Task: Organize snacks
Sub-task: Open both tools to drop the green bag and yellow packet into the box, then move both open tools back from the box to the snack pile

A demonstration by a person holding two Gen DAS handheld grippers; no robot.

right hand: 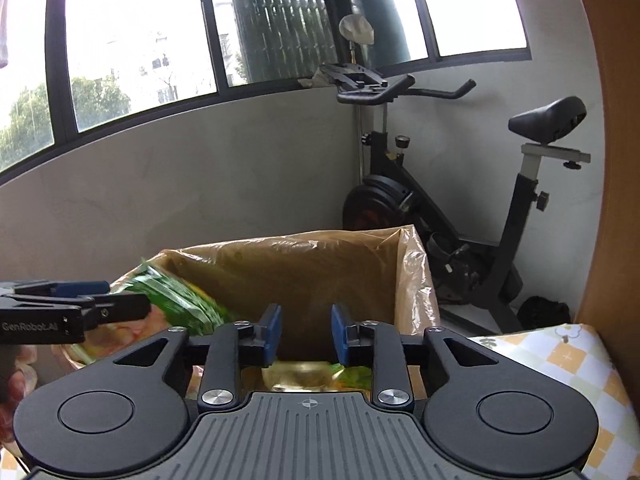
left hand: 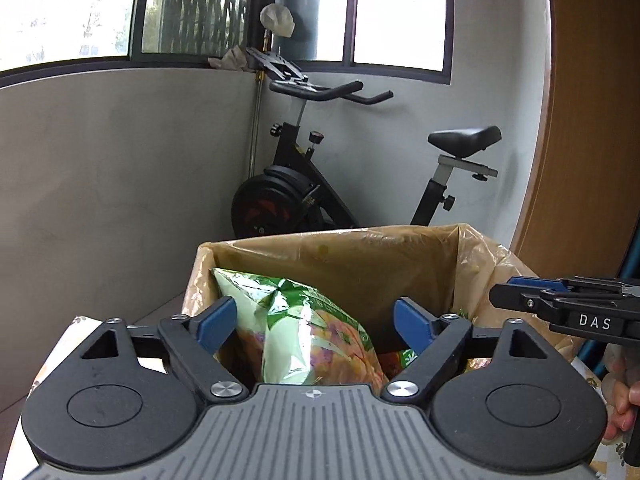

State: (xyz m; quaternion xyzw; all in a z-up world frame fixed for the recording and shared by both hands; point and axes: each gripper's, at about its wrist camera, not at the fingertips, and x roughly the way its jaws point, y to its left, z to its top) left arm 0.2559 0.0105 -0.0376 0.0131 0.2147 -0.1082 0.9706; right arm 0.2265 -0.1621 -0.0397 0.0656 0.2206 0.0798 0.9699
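Observation:
A cardboard box lined with a clear plastic bag [left hand: 340, 256] [right hand: 280, 264] stands open in front of both grippers. A green snack bag [left hand: 288, 320] [right hand: 176, 296] stands upright in its left part. My left gripper [left hand: 315, 322] [right hand: 120, 300] is wide open around that bag, and its blue pads [left hand: 218, 322] do not press on it. My right gripper [right hand: 306, 334] [left hand: 520, 296] hovers over the box's right part, narrowly open with nothing between its pads. A golden packet [right hand: 300, 376] lies in the box below it, beside more green and red packets [left hand: 400, 358].
A black exercise bike [left hand: 304, 184] [right hand: 460, 208] stands behind the box against the grey wall under the windows. A wooden panel [left hand: 592, 120] rises on the right. A checked yellow tablecloth [right hand: 560, 352] covers the table. A person's hand [left hand: 624, 400] holds the right gripper.

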